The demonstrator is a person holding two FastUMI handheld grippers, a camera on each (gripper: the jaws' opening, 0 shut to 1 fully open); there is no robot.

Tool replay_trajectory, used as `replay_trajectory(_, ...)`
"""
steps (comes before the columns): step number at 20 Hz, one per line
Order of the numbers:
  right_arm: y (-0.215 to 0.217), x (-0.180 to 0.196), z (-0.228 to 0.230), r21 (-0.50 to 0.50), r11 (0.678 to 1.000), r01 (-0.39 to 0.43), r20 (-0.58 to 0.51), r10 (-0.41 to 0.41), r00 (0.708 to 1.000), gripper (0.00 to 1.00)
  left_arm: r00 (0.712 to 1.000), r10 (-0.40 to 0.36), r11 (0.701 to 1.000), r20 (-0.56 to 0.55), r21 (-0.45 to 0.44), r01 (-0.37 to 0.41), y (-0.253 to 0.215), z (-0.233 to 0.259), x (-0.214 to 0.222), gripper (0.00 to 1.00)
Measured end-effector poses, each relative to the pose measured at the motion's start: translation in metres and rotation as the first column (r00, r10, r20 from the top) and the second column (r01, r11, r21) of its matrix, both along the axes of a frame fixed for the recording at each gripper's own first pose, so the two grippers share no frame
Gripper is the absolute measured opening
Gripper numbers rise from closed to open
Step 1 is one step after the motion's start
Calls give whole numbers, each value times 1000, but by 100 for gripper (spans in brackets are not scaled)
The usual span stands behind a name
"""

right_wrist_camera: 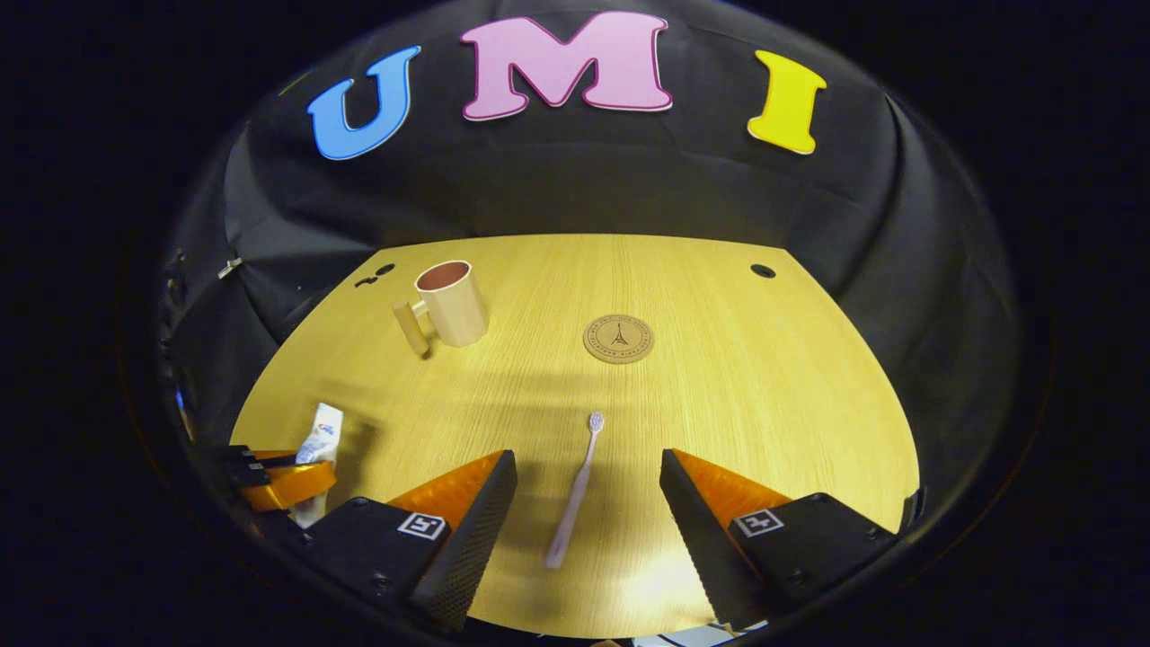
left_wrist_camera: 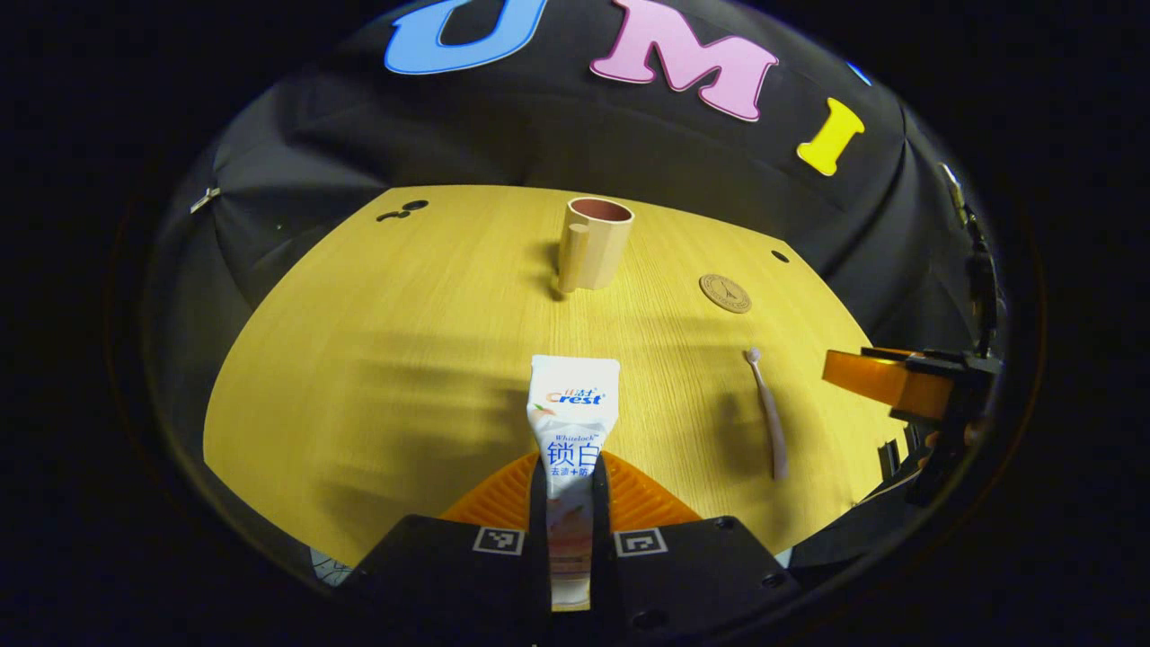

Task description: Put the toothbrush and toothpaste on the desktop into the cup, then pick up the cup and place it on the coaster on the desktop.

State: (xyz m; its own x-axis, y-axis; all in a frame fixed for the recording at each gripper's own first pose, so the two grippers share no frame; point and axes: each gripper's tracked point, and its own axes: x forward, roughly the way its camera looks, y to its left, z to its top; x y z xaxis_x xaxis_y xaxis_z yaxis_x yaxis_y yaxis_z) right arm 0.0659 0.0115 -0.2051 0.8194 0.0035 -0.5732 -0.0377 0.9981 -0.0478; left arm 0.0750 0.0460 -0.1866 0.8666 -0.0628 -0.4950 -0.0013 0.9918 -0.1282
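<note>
In the left gripper view my left gripper [left_wrist_camera: 570,490] is shut on a white toothpaste tube [left_wrist_camera: 573,409], whose flat end points toward the beige cup [left_wrist_camera: 597,243] standing upright at the far middle of the wooden desktop [left_wrist_camera: 377,359]. A round brown coaster [left_wrist_camera: 725,293] lies right of the cup, and a pale pink toothbrush [left_wrist_camera: 768,413] lies nearer on the right. In the right gripper view my right gripper [right_wrist_camera: 588,472] is open, its fingers on either side of the toothbrush [right_wrist_camera: 575,492] without touching it. The cup [right_wrist_camera: 452,304], the coaster [right_wrist_camera: 618,339] and the tube [right_wrist_camera: 320,440] also show there.
The booth's black cloth wall surrounds the desktop on all sides. Small dark holes [right_wrist_camera: 762,270] sit near the far corners of the desktop. The other gripper [left_wrist_camera: 907,382] shows at the right edge of the left gripper view.
</note>
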Motion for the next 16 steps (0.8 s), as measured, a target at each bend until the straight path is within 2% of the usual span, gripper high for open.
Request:
replay_trajectory(2, -2, 3, -17, 3, 1000, 16, -45, -16, 999, 99, 1000, 8, 1000, 4, -3, -8, 4, 3, -11, 22)
replay_trajectory(5, -7, 6, -36, -40, 999, 26, -93, -29, 995, 99, 1000, -8, 998, 4, 56, 8, 6, 2, -22, 22)
replay_trajectory(9, -10, 5, -66, -87, 996, 33, -169, -47, 984, 99, 1000, -20, 999, 10, 28, 20, -3, 4, -29, 22)
replay_trajectory(15, -1, 1, -97, -93, 995, 37, -263, -60, 963, 98, 1000, -31, 999, 3, 16, 31, -5, 1, -34, 22)
replay_trajectory(16, 3, 1, -98, -65, 997, 42, -268, -58, 962, 98, 1000, -30, 999, 2, 12, 30, -5, 0, -33, 22)
